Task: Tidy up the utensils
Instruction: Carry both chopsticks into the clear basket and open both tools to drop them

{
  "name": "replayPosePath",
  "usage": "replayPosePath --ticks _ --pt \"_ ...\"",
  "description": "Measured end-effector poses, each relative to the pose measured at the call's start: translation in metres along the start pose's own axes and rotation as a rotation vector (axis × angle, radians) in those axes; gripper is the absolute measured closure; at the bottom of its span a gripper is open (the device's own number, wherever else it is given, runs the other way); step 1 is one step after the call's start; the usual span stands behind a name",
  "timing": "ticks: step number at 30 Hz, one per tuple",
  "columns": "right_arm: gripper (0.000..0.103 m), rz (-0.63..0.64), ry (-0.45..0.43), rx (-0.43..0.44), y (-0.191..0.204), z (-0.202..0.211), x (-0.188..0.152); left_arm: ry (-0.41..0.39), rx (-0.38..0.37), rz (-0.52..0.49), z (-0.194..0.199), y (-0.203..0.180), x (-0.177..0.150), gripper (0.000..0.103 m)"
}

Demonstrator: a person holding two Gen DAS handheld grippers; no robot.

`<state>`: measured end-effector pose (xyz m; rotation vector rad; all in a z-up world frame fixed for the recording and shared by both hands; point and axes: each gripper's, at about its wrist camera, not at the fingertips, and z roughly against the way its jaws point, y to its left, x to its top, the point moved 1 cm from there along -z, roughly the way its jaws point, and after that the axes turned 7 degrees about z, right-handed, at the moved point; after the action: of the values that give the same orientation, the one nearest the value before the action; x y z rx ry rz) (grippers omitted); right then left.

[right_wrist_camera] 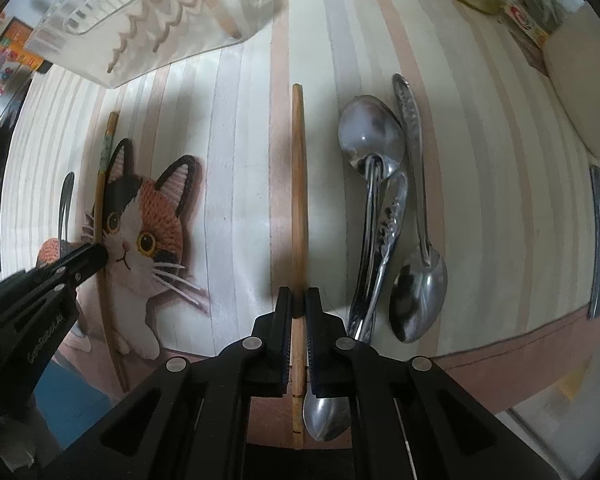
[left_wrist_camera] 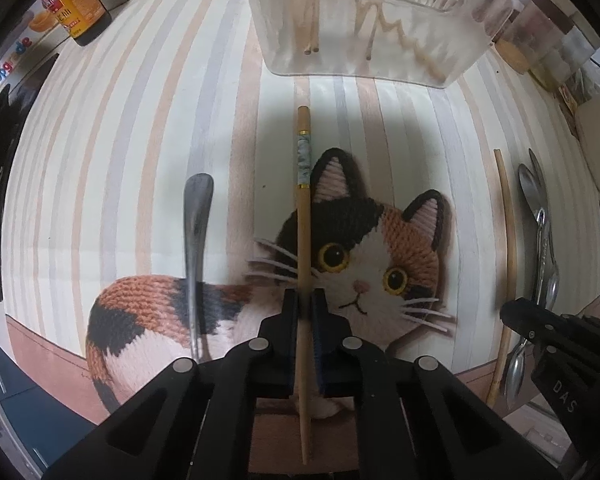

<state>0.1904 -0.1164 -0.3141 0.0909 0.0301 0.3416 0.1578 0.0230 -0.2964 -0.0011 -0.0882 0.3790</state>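
Wooden chopsticks (left_wrist_camera: 303,240) (right_wrist_camera: 298,216): 2 gripped, 1 each; spoons (right_wrist_camera: 374,184): 3 loose.

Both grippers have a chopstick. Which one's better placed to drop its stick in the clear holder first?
Probably left. The left gripper is shut on the decorated chopstick, which points straight at the clear holder directly ahead. The right gripper, shut on the plain chopstick, sees the holder off to its upper left.
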Motion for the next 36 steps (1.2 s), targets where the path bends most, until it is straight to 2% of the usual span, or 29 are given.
replayPosePath --ticks 9,18,22,28,32,36 --pt "0.096 0.01 -0.088 0.044 0.007 0.043 -0.009 -0.134 0.007 -0.01 0.057 0.006 -0.003 0.099" --pt "0.096 0.032 -0.247 0.091 0.003 0.123 0.0 -0.294 -0.043 0.013 0.132 0.017 0.01 0.099" --pt "0.096 0.036 -0.312 0.117 0.005 0.155 0.019 -0.362 -0.077 0.02 0.166 0.017 0.021 0.099" --pt "0.096 0.044 -0.401 0.161 0.004 0.199 0.054 -0.415 -0.146 0.03 0.204 0.009 0.05 0.099" --pt "0.096 0.036 -0.44 0.189 0.0 0.218 0.093 -0.423 -0.195 0.039 0.22 0.005 0.083 0.099" --pt "0.096 0.021 -0.428 0.233 -0.003 0.221 0.134 -0.389 -0.253 0.041 0.222 0.0 0.123 0.099"
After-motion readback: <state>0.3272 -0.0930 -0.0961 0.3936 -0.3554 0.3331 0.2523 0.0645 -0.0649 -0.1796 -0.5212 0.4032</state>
